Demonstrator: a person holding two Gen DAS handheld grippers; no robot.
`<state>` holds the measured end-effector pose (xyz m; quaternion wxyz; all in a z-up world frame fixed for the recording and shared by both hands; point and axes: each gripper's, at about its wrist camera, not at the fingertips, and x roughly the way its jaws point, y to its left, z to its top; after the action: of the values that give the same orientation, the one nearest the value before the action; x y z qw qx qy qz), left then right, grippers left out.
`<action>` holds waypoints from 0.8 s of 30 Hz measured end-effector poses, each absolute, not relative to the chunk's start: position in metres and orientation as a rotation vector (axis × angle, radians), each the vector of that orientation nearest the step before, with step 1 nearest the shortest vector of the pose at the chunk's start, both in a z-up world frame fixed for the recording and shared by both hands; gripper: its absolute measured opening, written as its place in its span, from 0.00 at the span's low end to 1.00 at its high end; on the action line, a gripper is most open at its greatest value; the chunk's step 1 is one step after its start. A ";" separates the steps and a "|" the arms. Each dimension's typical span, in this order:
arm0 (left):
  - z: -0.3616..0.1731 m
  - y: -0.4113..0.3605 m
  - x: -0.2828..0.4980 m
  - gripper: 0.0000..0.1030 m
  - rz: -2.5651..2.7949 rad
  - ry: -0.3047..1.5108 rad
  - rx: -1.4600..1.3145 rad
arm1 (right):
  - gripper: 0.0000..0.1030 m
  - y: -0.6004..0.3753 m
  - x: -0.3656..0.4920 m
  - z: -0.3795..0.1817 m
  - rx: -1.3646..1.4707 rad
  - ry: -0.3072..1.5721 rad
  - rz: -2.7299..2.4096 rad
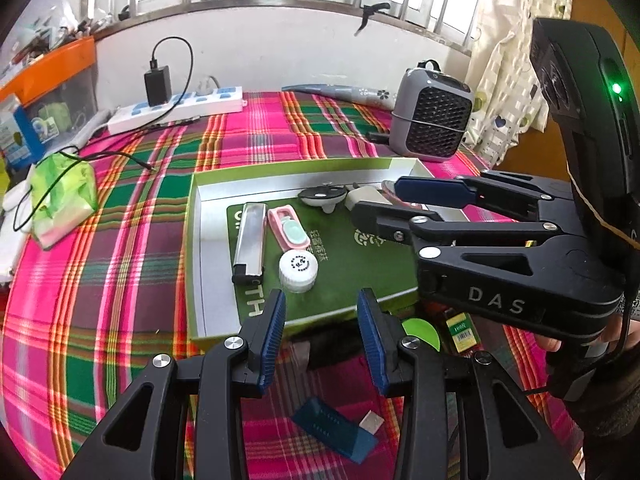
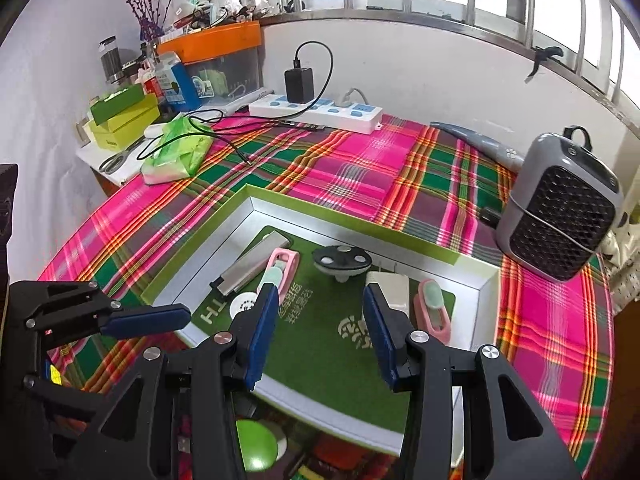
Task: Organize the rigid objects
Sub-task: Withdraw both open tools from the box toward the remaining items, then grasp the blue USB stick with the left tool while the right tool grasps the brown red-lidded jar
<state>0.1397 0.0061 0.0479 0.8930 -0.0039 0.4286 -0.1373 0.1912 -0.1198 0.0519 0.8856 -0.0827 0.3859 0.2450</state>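
A shallow green-rimmed box (image 1: 196,248) (image 2: 476,280) lies on the plaid cloth. In it are a silver lighter (image 1: 250,242) (image 2: 250,266), a pink clip (image 1: 288,229) (image 2: 282,268), a white bottle cap (image 1: 298,270) (image 2: 242,306), a black round disc (image 1: 322,196) (image 2: 342,260), a white plug (image 2: 390,290) and a second pink clip (image 2: 432,310). My left gripper (image 1: 322,320) is open and empty above the box's near edge. My right gripper (image 2: 318,330) (image 1: 374,200) is open and empty over the box's right part.
On the cloth in front of the box lie a dark blue block (image 1: 334,428), a green round thing (image 1: 422,332) (image 2: 256,444) and a small yellow-green pack (image 1: 462,330). A grey fan heater (image 1: 434,116) (image 2: 560,208), power strip (image 1: 176,110) (image 2: 316,112) and tissue pack (image 1: 60,200) (image 2: 178,152) stand behind.
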 end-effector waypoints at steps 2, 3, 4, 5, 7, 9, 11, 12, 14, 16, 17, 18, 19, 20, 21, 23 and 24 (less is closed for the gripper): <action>0.049 0.007 0.136 0.35 -0.281 0.888 -0.010 | 0.44 -0.123 0.187 0.053 -0.162 0.799 0.503; 0.049 0.008 0.134 0.35 -0.281 0.887 -0.012 | 0.44 -0.124 0.185 0.053 -0.159 0.800 0.499; 0.049 0.009 0.133 0.35 -0.280 0.886 -0.014 | 0.44 -0.126 0.183 0.053 -0.156 0.799 0.495; 0.049 0.010 0.131 0.35 -0.278 0.886 -0.016 | 0.44 -0.128 0.181 0.053 -0.152 0.799 0.490; 0.049 0.012 0.127 0.35 -0.277 0.885 -0.019 | 0.44 -0.131 0.176 0.052 -0.140 0.798 0.485; 0.048 0.014 0.122 0.35 -0.274 0.886 -0.023 | 0.44 -0.134 0.172 0.052 -0.131 0.797 0.479; 0.046 0.017 0.118 0.35 -0.267 0.891 -0.025 | 0.44 -0.138 0.166 0.051 -0.119 0.797 0.469; 0.046 0.018 0.116 0.35 -0.265 0.892 -0.028 | 0.44 -0.142 0.162 0.050 -0.112 0.794 0.459; 0.044 0.021 0.110 0.35 -0.259 0.896 -0.037 | 0.44 -0.146 0.157 0.050 -0.102 0.793 0.446; 0.042 0.022 0.104 0.37 -0.261 0.895 -0.036 | 0.44 -0.151 0.152 0.049 -0.085 0.793 0.433; 0.040 0.022 0.102 0.38 -0.263 0.900 -0.037 | 0.44 -0.155 0.147 0.048 -0.076 0.790 0.426; 0.039 0.022 0.100 0.40 -0.264 0.905 -0.037 | 0.44 -0.158 0.144 0.048 -0.068 0.786 0.423; 0.037 0.021 0.098 0.41 -0.264 0.911 -0.038 | 0.44 -0.161 0.140 0.047 -0.059 0.784 0.414; 0.036 0.022 0.096 0.41 -0.262 0.917 -0.039 | 0.44 -0.164 0.137 0.046 -0.054 0.785 0.403; 0.034 0.022 0.094 0.41 -0.261 0.922 -0.042 | 0.44 -0.167 0.132 0.044 -0.053 0.784 0.386; 0.030 0.021 0.090 0.41 -0.262 0.930 -0.051 | 0.44 -0.171 0.126 0.042 -0.050 0.782 0.363; 0.029 0.021 0.088 0.41 -0.261 0.934 -0.052 | 0.44 -0.174 0.122 0.041 -0.044 0.780 0.359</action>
<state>0.0883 0.0208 0.0287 0.8844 -0.0250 0.4489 -0.1255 0.1215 -0.1739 0.0408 0.9089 -0.0214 0.3782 0.1742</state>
